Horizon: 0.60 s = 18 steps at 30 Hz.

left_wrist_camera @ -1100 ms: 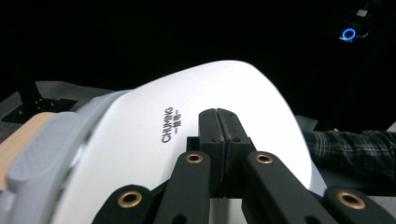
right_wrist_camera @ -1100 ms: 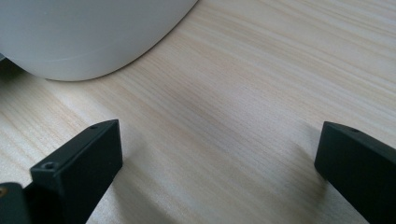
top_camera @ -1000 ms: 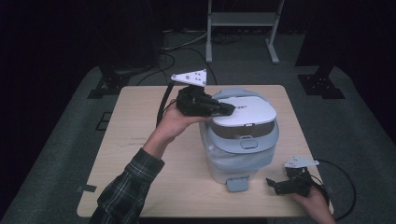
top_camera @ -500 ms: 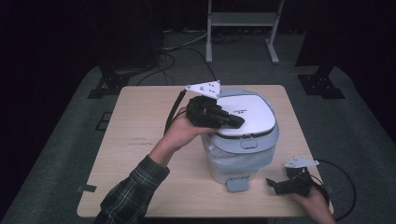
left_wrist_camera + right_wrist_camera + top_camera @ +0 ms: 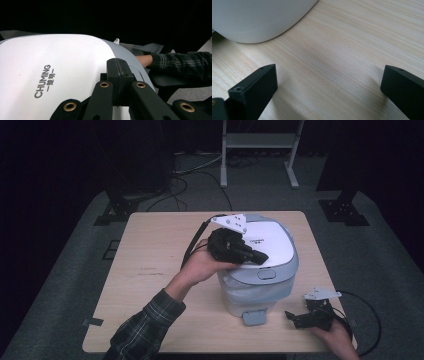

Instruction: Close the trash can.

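Observation:
A rice cooker [image 5: 256,292] with a white lid [image 5: 272,242] marked CHUMING stands right of the table's middle. My left gripper [image 5: 261,258] lies on the front left part of that lid, jaws shut with nothing between them. In the left gripper view the closed fingertips [image 5: 119,68] rest against the white lid [image 5: 50,62], near its grey rim. My right gripper [image 5: 295,319] lies low on the table near the front right corner. In the right gripper view it [image 5: 329,82] stands wide open over bare wood, with the cooker's white body [image 5: 262,17] just ahead.
The wooden table [image 5: 155,250] has free room on its left half. A small grey tab [image 5: 255,317] juts out at the cooker's foot toward the front edge. Cables trail from both grippers. Stands and a metal frame [image 5: 260,150] are on the dark floor behind.
My left gripper has slid right and forward across the top of the cooker. The lid, slightly raised before, now lies flat and closed. The right gripper has stayed put.

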Each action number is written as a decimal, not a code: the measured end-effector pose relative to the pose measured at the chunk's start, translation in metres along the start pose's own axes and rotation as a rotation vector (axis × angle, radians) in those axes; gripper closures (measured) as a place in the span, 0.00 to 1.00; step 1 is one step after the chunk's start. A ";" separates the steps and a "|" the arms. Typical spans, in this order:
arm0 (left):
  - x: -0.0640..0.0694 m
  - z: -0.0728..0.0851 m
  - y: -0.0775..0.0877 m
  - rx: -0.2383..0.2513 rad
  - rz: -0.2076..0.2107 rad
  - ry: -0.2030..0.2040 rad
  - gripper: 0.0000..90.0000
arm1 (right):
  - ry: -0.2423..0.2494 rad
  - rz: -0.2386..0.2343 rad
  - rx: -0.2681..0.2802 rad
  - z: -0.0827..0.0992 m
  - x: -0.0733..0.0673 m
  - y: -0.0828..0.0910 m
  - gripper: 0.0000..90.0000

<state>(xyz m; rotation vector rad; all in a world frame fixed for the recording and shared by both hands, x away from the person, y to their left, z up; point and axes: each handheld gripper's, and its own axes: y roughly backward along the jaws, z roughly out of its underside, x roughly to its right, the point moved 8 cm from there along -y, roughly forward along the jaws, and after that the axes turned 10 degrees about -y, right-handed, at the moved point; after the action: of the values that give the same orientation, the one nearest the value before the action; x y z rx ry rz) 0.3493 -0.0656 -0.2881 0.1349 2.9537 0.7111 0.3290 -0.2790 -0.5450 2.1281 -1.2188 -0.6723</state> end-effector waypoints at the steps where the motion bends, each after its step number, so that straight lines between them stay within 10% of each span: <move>1: 0.000 0.000 0.000 -0.006 0.000 0.001 1.00 | 0.000 0.000 0.000 0.000 0.000 0.000 0.00; 11: 0.002 0.002 -0.003 -0.012 0.009 -0.016 1.00 | 0.003 -0.002 0.001 0.000 0.000 0.000 0.00; 18: -0.008 0.008 0.012 0.030 -0.076 0.033 0.64 | 0.003 -0.003 0.001 0.000 0.000 0.000 0.00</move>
<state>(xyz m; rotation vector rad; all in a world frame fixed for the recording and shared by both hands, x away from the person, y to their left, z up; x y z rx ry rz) 0.3594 -0.0519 -0.2887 0.0136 2.9832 0.6657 0.3288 -0.2788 -0.5449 2.1310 -1.2149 -0.6698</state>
